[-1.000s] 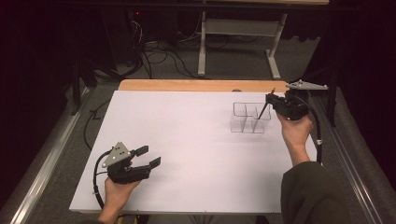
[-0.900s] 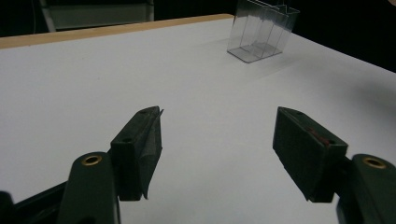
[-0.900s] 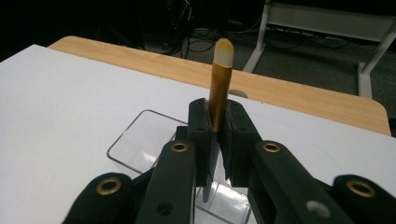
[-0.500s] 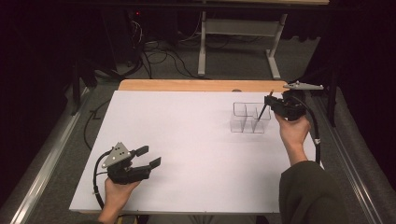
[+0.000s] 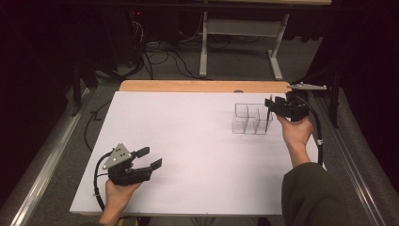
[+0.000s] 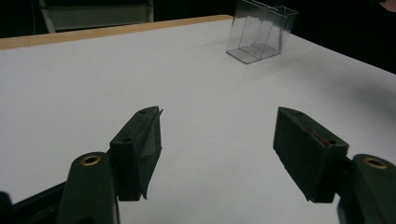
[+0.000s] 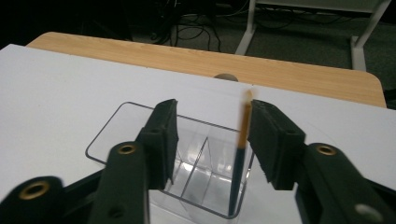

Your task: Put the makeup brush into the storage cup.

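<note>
**Right jaws part over the clear organiser; pencil let go into a compartment**

Since the earlier high view, neither hand has shifted; the one change is at the right gripper (image 7: 212, 135), whose jaws have just been opening, with the pencil (image 7: 239, 163) between them. In the right gripper view the pencil stands nearly upright, its dark lower end down inside the near right compartment of the clear organiser (image 7: 140, 154), its orange top blurred and just beside the right-hand pad. The other pad stands well apart from it, so the pads no longer press on it; whether the top brushes the right-hand pad I cannot tell.

In the high view the organiser (image 5: 247, 123) sits on the white table (image 5: 188, 136) near its far right corner, with the right gripper (image 5: 277, 107) just above its right end.

The left gripper (image 6: 217, 149) rests near the front left of the table, jaws wide apart, with nothing between them.

Judged from this, the placing looks all but done: the pencil is in its compartment and released. What remains is probably drawing the right gripper clear without tipping the pencil out.
</note>
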Tool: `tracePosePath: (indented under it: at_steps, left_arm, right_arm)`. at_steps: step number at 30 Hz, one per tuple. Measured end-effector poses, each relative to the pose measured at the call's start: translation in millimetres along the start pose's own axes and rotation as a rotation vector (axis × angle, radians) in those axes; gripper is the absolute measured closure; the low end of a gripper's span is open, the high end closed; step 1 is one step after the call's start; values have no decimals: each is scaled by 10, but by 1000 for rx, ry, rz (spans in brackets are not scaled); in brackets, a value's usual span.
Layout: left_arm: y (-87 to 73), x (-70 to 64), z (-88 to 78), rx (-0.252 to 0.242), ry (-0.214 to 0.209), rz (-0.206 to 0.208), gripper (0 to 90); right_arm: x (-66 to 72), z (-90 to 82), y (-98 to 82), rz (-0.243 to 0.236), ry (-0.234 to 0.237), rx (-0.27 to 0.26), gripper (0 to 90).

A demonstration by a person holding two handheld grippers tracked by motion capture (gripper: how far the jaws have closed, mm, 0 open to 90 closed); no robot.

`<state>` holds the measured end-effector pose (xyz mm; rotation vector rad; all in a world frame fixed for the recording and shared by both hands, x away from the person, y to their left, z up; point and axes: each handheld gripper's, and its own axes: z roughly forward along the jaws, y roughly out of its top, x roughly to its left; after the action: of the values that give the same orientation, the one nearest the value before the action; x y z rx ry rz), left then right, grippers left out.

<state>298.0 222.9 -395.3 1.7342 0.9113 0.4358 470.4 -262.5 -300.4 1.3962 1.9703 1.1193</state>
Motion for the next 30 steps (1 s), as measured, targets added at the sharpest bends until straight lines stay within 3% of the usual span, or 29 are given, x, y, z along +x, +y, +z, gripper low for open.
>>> tracePosePath:
  at_steps: [12,14,17,30]
  left_arm:
    - [-1,-10,7,-1,0,2,327]
    - [-1,-12,8,1,0,4,327]
    - [-2,-13,5,0,1,4,326]
    - [-2,-11,2,-2,5,5,326]
  right_arm:
    - [4,-121,-61,-18,3,-59,472]
    - [18,-149,-83,-9,-35,-79,389]
    - [29,-193,-124,-16,-76,-121,404]
    - [18,-265,-239,-24,-41,-125,412]
